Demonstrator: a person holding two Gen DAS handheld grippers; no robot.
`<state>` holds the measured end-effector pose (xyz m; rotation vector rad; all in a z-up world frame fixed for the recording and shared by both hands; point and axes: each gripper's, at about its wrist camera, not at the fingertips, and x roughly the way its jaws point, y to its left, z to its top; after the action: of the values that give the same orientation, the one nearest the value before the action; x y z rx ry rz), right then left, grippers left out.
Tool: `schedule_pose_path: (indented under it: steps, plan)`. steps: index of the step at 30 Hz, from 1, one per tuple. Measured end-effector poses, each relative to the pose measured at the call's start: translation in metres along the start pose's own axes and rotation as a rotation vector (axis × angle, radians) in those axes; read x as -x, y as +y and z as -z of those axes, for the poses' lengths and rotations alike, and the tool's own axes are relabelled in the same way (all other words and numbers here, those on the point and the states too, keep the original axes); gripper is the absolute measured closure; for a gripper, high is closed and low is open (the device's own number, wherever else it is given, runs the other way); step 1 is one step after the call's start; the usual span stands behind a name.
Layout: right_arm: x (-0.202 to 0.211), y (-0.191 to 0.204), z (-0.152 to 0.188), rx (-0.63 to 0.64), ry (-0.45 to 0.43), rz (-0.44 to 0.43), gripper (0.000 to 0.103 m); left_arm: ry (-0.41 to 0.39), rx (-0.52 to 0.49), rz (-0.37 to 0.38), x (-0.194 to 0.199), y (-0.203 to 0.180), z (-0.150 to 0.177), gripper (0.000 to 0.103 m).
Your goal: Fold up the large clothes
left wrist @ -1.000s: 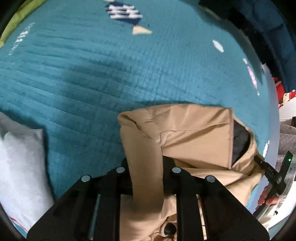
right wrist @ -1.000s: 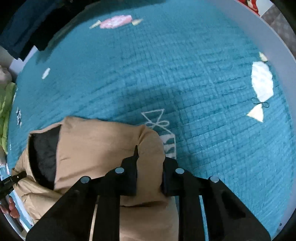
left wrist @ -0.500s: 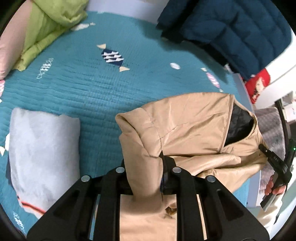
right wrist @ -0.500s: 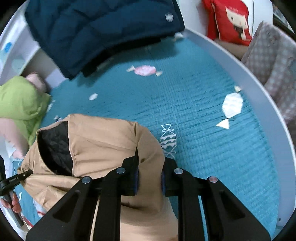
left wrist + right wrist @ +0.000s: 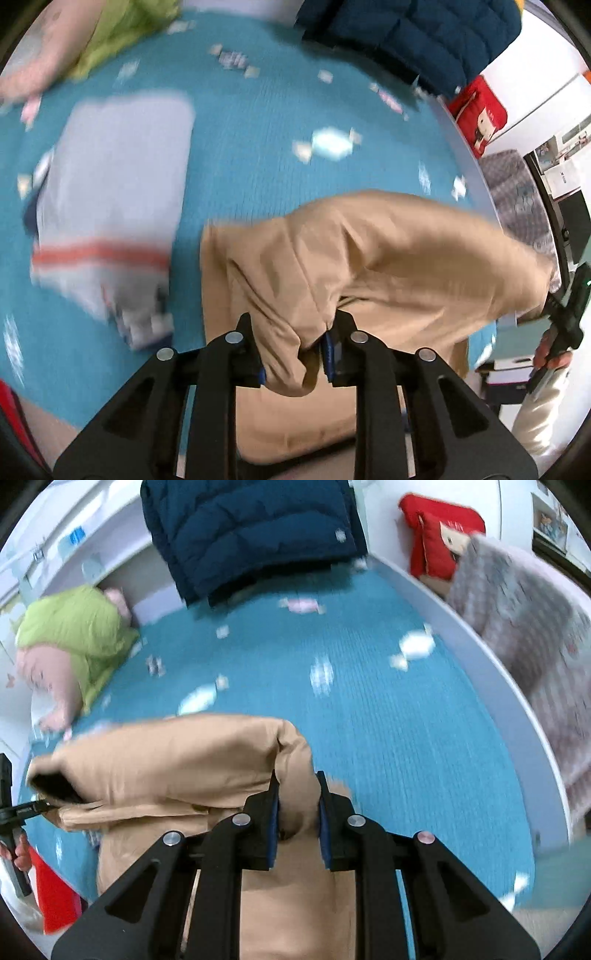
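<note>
Left wrist view: you're carrying the padded tan jacket [image 5: 369, 258] above the teal quilted bedspread [image 5: 258, 147], and your left gripper [image 5: 293, 354] is pinching a bunched fold, though its jaws have just been opening slightly. It's looking soft, bulky and slippery (grab thick seams, not loose shell).

Right wrist view: your right gripper [image 5: 297, 823] is clamping the jacket's other shoulder fold. No containers are showing; a navy puffer coat [image 5: 251, 535] is lying beyond.

Smooth, faintly sheeny tan cloth jacket [image 5: 388, 251]; ribbed, quilted teal bedspread [image 5: 388, 720]; puffy stitched navy jacket [image 5: 251, 528]; matt black plastic claws with shiny metal pins.
</note>
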<state>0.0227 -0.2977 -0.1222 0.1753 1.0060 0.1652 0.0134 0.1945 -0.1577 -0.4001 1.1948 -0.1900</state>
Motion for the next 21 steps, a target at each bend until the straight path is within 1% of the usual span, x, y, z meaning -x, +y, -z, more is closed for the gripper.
schedule_pose_path:
  steps: [1,2,3,4,5,6,7,8,9,10,11,12,15,16,18,19,20,21]
  plan:
    - [-0.003,-0.004,0.015,-0.014,0.041,0.003,0.086,0.020,0.020,-0.019,-0.005,0.005,0.019,0.080]
    - [-0.008,-0.009,0.032,-0.031,0.092,0.003,0.084,0.032,0.032,-0.031,-0.010,0.010,0.028,0.079]
    - [-0.011,-0.014,0.046,-0.042,0.130,0.005,0.082,0.057,0.045,-0.048,-0.017,0.015,0.047,0.079]
    - [-0.014,-0.017,0.057,-0.044,0.167,0.005,0.078,0.075,0.043,-0.071,-0.020,0.015,0.060,0.075]
    - [-0.017,-0.020,0.070,-0.038,0.222,0.022,0.075,0.096,0.038,-0.106,-0.024,0.016,0.072,0.071]
    - [-0.017,-0.023,0.080,-0.040,0.264,0.051,0.063,0.109,0.033,-0.130,-0.024,0.018,0.081,0.068]
    - [-0.014,-0.025,0.087,-0.045,0.281,0.068,0.059,0.127,0.026,-0.152,-0.023,0.018,0.091,0.065]
    - [-0.007,-0.029,0.090,-0.053,0.284,0.071,0.059,0.141,0.015,-0.163,-0.018,0.017,0.099,0.065]
    - [0.003,-0.030,0.092,-0.059,0.275,0.067,0.059,0.143,0.006,-0.174,-0.013,0.017,0.102,0.065]
    - [0.015,-0.033,0.087,-0.064,0.255,0.074,0.058,0.136,-0.016,-0.194,-0.002,0.015,0.105,0.060]
    - [0.025,-0.033,0.081,-0.066,0.227,0.091,0.056,0.128,-0.032,-0.205,0.008,0.015,0.108,0.049]
    - [0.036,-0.033,0.074,-0.063,0.183,0.113,0.055,0.107,-0.049,-0.217,0.023,0.014,0.108,0.047]
    - [0.057,-0.027,0.053,-0.034,0.088,0.113,0.054,0.057,-0.093,-0.224,0.056,0.009,0.102,0.047]
    - [0.061,-0.026,0.049,-0.032,0.055,0.110,0.054,0.028,-0.098,-0.233,0.067,0.006,0.098,0.047]
    - [0.061,-0.012,0.036,0.005,0.004,0.058,0.055,-0.038,-0.117,-0.240,0.078,-0.005,0.087,0.047]
    - [0.053,-0.004,0.033,0.030,0.006,0.040,0.055,-0.064,-0.120,-0.234,0.078,-0.009,0.080,0.047]
    - [0.041,0.006,0.031,0.056,0.024,0.031,0.062,-0.085,-0.118,-0.211,0.073,-0.015,0.072,0.047]
    - [0.034,0.009,0.031,0.071,0.045,0.019,0.074,-0.083,-0.115,-0.185,0.063,-0.021,0.065,0.047]
